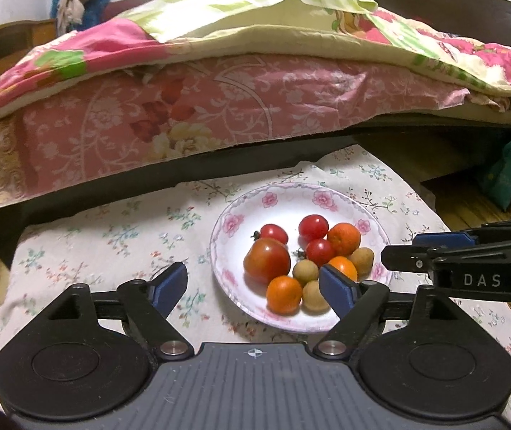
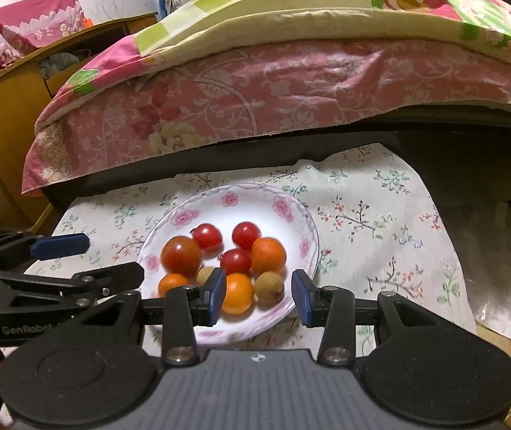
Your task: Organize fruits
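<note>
Left tool (image 1: 253, 286) wide, empty; right tool (image 2: 259, 297) parted, empty; plate (image 1: 227, 276) near cloth (image 1: 112, 243) edge.

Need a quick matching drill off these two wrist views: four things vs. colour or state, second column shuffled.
Column 1:
1. large tomato
2. plate
3. left gripper
4. cloth under the plate

Column 2:
a. white, with a rim of pink flowers
b. jaws wide apart, nothing between the pads
c. red shading to green, the biggest fruit on the plate
d. pale, printed with small flowering twigs

Pairs: 1-c, 2-a, 3-b, 4-d
</note>
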`<state>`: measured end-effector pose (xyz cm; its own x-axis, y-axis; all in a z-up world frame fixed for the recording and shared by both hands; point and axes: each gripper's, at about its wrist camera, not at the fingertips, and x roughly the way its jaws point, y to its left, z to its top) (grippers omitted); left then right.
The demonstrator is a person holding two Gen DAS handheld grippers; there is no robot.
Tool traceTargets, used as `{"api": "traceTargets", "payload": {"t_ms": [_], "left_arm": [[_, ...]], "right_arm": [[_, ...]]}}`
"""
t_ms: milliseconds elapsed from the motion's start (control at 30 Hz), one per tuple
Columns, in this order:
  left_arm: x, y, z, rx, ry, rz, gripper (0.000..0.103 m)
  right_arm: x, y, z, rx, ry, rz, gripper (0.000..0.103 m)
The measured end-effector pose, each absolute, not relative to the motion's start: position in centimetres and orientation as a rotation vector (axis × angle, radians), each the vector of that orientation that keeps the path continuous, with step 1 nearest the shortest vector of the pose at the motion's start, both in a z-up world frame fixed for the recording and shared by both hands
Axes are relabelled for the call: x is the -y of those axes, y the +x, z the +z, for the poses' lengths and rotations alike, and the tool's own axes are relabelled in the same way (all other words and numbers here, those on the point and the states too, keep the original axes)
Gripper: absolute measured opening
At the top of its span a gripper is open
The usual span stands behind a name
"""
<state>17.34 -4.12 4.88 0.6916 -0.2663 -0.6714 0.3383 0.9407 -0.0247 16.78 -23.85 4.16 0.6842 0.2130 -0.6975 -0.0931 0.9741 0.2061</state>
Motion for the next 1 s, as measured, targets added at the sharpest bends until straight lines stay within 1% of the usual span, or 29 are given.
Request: {"api": "traceTargets", "payload": {"t_ms": [167,233,333,600,1000], "left_arm": [[3.0,15.3,5.2,-0.729,0.103,-0.313,0.089],[2.6,14.5,5.2,-0.725,0.102,-0.294,0.099],[2.3,13.3,5.4,-0.701,0.121,-0.267,0.103],[1.9,10.8,6.4,-0.672,0.139,-0.233,0.103],[1.7,7.0,6.3,-0.665,0.179,-0.170,0.103]], "right_arm": [[22.8,14.8,4.9,-0.789,0.172,0.180,0.040],[22.4,13.9,5.1,-0.787,0.171,0.186,0.040],[21.7,12.4,5.2,-0.788,0.159,0.183,0.040],[21.4,9.3,5.6,-0.777,0.185,0.174,0.040],[21.2,5.5,5.9,-0.773,0.215,0.167,0.040]]}}
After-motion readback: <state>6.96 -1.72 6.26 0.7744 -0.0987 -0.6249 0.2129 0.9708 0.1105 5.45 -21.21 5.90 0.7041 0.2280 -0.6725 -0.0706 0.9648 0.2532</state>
